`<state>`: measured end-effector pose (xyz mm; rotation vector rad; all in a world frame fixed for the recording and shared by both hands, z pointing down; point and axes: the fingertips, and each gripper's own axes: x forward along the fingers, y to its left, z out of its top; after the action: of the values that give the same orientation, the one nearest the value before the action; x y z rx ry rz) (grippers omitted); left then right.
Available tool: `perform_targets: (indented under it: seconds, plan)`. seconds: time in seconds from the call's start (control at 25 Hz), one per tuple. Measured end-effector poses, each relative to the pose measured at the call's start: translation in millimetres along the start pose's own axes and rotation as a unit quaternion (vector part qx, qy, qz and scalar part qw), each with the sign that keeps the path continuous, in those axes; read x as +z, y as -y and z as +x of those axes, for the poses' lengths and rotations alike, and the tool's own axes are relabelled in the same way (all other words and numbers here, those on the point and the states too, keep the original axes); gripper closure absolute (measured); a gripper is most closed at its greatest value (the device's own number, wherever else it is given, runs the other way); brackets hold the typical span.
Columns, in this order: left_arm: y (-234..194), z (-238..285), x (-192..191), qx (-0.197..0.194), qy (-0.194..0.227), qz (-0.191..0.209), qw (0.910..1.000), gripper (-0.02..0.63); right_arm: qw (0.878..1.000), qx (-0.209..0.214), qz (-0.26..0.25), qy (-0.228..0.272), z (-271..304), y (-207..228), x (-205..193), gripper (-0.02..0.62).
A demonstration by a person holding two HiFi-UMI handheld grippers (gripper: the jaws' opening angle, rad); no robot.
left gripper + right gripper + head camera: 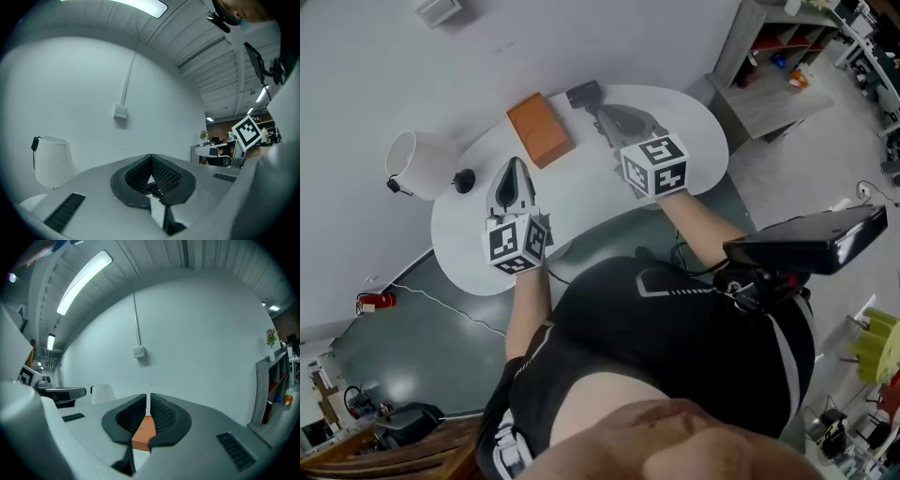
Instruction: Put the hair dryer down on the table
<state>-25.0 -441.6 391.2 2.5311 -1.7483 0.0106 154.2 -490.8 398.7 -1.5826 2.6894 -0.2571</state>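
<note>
A black blocky object [584,95] lies on the white table [581,202] at its far edge; I cannot tell whether it is the hair dryer. My right gripper [604,118] lies just short of it, apart from it. In the right gripper view that gripper [146,398] has only a thin slit between its pads and holds nothing; an orange box [143,431] shows beyond them. My left gripper [515,166] rests at the table's left part. Its pads meet at the tip in the left gripper view [151,157], with nothing gripped.
The orange box [542,128] lies between the two grippers at the far side. A white lampshade-like cone [417,164] with a black clip stands at the table's left end, a small black round thing [464,180] beside it. Grey shelving [773,56] stands at the right.
</note>
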Motion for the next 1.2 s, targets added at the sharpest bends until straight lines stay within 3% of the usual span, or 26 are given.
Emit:
perform_targets:
  seconds: [0.68,0.88,1.2]
  plan:
    - [-16.4,-43.5,10.0,-0.003,0.016,0.013,0.9998,0.574,0.999,-0.005,-0.031,0.015,-20.7,-55.8,13.1,0.561]
    - [-14.0,-50.4,15.0,0.002,0.024,0.044,0.9987,0.574,0.999,-0.01,-0.037,0.014,-22.3,-57.9,12.4,0.561]
    - [-11.2,-53.5,11.8,-0.007,0.025,0.023,0.9994,0.574,0.999,-0.017,-0.044,0.013,-21.6,-59.5,11.2,0.561]
